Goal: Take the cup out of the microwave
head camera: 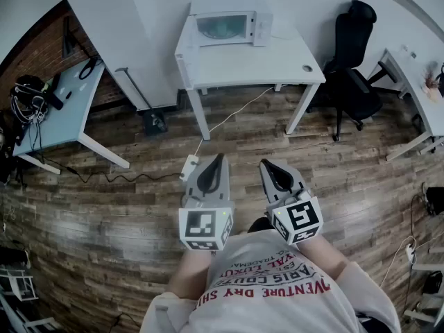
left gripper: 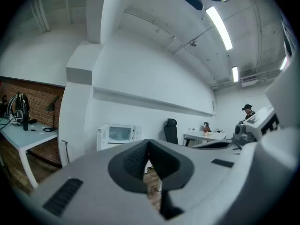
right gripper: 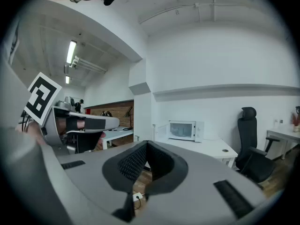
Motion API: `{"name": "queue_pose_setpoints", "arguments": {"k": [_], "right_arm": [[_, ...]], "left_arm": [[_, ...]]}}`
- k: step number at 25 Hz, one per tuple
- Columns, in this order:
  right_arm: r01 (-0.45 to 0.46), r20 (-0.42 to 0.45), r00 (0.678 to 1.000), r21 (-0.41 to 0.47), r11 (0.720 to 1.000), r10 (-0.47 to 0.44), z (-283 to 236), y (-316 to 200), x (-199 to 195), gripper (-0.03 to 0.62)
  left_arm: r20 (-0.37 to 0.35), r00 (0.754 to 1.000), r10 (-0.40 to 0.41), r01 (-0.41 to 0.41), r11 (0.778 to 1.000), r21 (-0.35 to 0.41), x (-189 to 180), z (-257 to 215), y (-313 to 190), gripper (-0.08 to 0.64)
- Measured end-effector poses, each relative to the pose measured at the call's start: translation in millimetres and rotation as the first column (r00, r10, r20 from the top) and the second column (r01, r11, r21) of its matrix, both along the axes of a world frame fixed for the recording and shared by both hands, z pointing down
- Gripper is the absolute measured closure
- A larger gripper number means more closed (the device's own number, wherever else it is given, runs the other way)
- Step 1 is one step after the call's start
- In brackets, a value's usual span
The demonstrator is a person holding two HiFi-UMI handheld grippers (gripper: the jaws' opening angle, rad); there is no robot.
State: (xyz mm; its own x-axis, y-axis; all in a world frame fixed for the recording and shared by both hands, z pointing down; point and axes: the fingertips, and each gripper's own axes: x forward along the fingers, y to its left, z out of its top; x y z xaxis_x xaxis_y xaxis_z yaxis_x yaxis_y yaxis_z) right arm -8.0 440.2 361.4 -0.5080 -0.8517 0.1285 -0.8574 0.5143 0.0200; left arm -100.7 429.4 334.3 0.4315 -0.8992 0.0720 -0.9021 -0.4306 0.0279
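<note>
Microwave (head camera: 229,26) on white table (head camera: 277,64), well ahead of left gripper (head camera: 220,158) and right gripper (head camera: 266,164); both closed tight, holding nothing.

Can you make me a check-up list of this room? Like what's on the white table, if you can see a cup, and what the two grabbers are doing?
Surface: table, white, holds the microwave and a small round thing.
Job's things: microwave, door looks shut; cup not seen.
Clutter: dark gear on the left desk.
Grippers: left gripper and right gripper are both shut, with nothing in the fingers, and are well short of the table.
Cables: white cable runs from under the table to a power strip; dark cable lies on the floor.
Surroundings: wood floor, black chair, right desk.
</note>
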Motion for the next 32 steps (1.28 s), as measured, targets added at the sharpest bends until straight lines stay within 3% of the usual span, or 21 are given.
{"name": "queue_pose_setpoints", "arguments": {"k": [21, 32], "right_arm": [[-0.021, 0.018, 1.000, -0.053, 0.998, 0.022, 13.0, -22.8, 3.0, 0.588], [-0.009, 0.046, 0.999, -0.076, 0.997, 0.012, 24.2, -102.2, 26.4, 0.588]], "left_arm": [[-0.011, 1.000, 0.023, -0.024, 0.998, -0.052, 5.7, 18.8, -21.0, 0.553], [-0.020, 1.000, 0.015, -0.017, 0.995, -0.100, 27.3, 31.4, -97.4, 0.552]]}}
